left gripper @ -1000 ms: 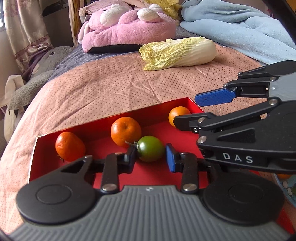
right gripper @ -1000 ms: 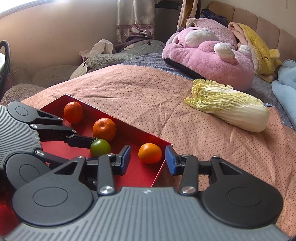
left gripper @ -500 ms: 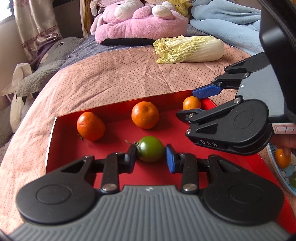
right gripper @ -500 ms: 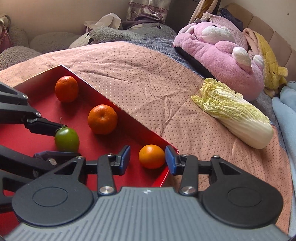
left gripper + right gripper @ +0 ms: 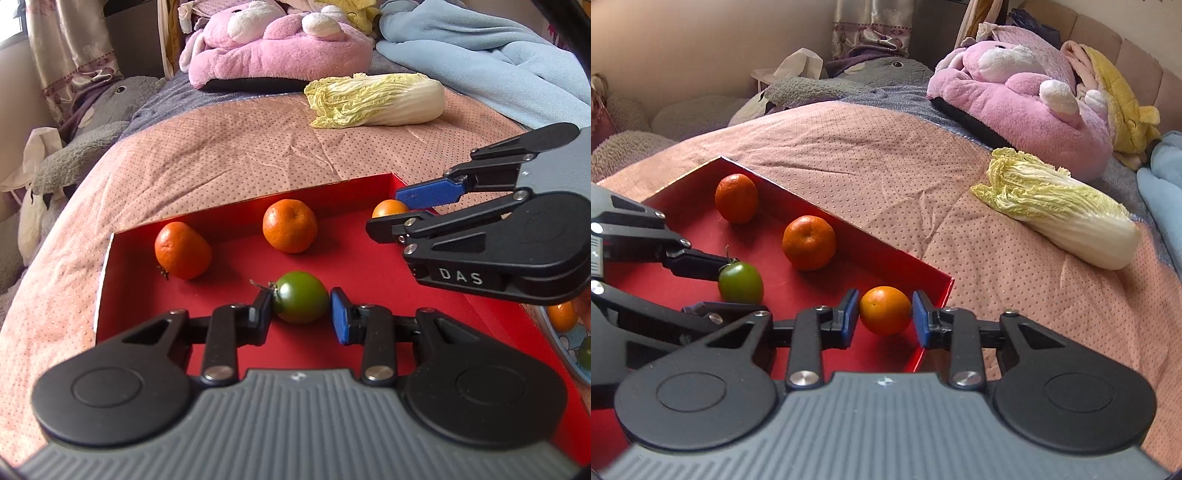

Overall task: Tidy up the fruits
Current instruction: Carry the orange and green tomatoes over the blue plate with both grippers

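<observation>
Both tongs are in the red tray (image 5: 236, 229) on the bed, each at a fruit, so the step in hand looks like the grasp before lifting out.

The left tongs (image 5: 301, 314) are closed on the green tomato (image 5: 302, 301) in the tray's near middle: the dark pad sits at its stem side and the blue pad touches its other flank. The right tongs (image 5: 885, 314) have just been closing, with the small orange (image 5: 885, 310) in the tray's far right corner between them; the pads now lie against its sides, so I judge it gripped.

Next, each hand probably needs a straight lift clear of the tray wall, keeping the squeeze gentle on the tomato, then a carry to wherever its kind belongs. A patterned bowl (image 5: 554, 332) at the right edge already holds some fruit and may be the target.

Count, left to right in the tray: two loose mandarins (image 5: 183, 249), (image 5: 290, 230), one green tomato, one small orange. One napa cabbage (image 5: 376, 99) lies on the bedspread beyond.
</observation>
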`<state>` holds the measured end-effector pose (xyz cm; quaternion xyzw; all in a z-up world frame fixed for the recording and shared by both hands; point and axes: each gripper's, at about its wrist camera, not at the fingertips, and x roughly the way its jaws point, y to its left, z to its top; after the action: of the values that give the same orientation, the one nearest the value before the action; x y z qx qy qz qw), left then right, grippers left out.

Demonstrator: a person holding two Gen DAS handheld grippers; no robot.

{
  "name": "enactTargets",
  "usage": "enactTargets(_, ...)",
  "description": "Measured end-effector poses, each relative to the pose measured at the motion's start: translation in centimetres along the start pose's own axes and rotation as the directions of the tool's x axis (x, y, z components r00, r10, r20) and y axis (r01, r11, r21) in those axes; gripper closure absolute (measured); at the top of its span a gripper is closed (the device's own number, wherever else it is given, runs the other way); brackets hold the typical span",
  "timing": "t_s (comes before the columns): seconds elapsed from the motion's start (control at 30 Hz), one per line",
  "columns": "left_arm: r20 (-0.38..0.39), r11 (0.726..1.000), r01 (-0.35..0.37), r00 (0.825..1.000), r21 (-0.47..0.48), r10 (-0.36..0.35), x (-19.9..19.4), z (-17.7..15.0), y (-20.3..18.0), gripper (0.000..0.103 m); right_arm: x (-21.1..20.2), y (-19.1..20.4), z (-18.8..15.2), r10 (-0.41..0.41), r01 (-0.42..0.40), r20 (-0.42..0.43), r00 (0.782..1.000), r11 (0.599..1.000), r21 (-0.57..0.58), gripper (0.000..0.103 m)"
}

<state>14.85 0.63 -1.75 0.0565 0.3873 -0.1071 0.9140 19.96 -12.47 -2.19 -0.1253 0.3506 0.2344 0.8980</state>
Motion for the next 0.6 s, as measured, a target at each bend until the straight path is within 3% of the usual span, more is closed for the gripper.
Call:
enactTargets(0.27, 0.01, 1.0, -0.019, 1.0, 0.0, 0.019, -1.5, -0.2, -1.1, 0.066, -6.2, -0.8, -2.2, 0.086, -0.093, 0.061, 0.994, 0.988, 0.127, 0.066)
enactTargets(0.6, 0.004, 0.996, -0.079, 0.997, 0.031, 0.079, -3.9, -1.0, -2.9, 0.066, -11.8, 0.3, -6.5, 0.146, -0.154, 0.078, 0.986, 0.982, 0.11, 0.066)
